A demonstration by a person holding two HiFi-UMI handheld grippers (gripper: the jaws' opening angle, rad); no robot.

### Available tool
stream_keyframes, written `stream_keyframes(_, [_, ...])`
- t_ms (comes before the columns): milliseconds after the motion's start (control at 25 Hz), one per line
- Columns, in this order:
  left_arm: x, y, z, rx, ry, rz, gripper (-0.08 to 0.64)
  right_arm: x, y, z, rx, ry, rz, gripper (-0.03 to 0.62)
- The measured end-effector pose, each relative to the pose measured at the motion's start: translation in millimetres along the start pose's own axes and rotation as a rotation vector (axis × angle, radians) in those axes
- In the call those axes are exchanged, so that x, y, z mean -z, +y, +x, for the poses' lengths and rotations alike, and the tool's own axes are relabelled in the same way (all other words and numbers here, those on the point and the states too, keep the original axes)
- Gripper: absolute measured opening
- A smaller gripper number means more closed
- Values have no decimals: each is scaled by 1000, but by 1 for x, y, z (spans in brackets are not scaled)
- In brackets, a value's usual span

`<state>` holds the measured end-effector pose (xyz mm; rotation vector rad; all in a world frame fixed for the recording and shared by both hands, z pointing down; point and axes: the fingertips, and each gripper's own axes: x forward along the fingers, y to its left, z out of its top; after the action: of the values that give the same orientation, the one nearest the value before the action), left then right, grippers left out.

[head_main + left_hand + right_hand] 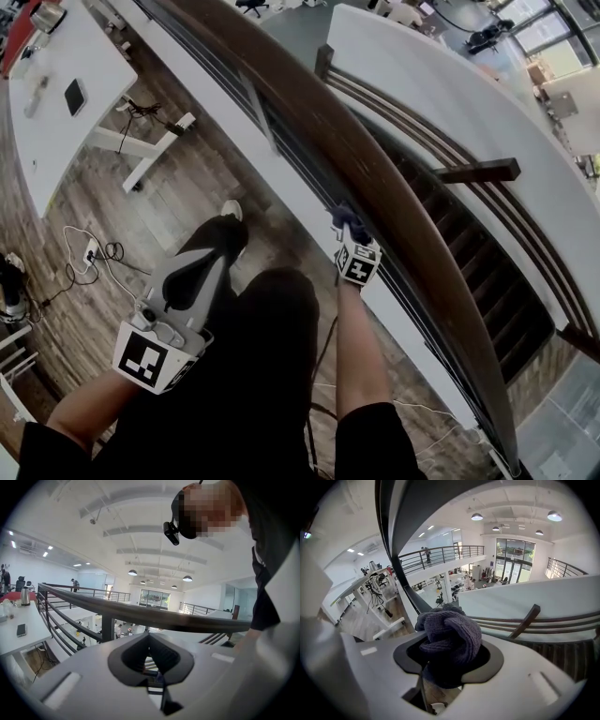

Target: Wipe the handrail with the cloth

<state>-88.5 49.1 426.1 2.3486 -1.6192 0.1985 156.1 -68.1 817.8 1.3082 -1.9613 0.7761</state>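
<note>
**Fingers of the right gripper (449, 660) squeezed on the cloth, left gripper (149, 641) pinched shut on nothing**

Head view first. The brown handrail (375, 178) runs diagonally across the picture, and the right gripper (349, 236) is held up at its inner edge. The dark blue cloth (343, 221) pokes out of its tip right at the rail. I can't tell from this view whether the cloth actually touches the wood. The left gripper (208, 269) hangs low by the person's leg, well away from the rail. This is also the only view that shows the stairs (487, 272) beyond the rail, the cables (89, 253) on the floor and the whole white desk (56, 103).

In the left gripper view, its fingers (131, 656) meet in a seam with nothing between them. The handrail (140, 613) crosses just above them, seen side-on. A kettle (24, 596) and a phone (21, 630) sit on the desk at the left. The cloth doesn't show here at all.

The right gripper view is where the grip is clear. The cloth (450, 637) is bunched in a fat wad between the jaws and hides most of the pads. The handrail (405, 527) sweeps down from the top as a dark band and disappears behind the wad, so the spot where they'd meet is covered.
</note>
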Motion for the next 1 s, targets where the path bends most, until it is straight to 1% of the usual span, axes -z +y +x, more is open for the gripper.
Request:
stream_keyframes(120, [2, -5, -2, 6, 8, -2, 0, 1, -2, -3, 2, -19, 34, 179])
stream_keyframes(360, [4, -14, -5, 15, 25, -3, 0, 12, -13, -14, 18, -18, 67, 179])
stream_keyframes(560, [5, -20, -7, 17, 42, -44, 0, 24, -23, -23, 29, -6, 113, 179])
stream_keyframes(760, [0, -30, -9, 14, 40, -38, 0, 37, -40, -34, 48, 12, 146, 178])
stream_keyframes(1000, [-4, -36, -11, 20, 34, -34, 0, 54, -62, -49, 91, 31, 192, 179])
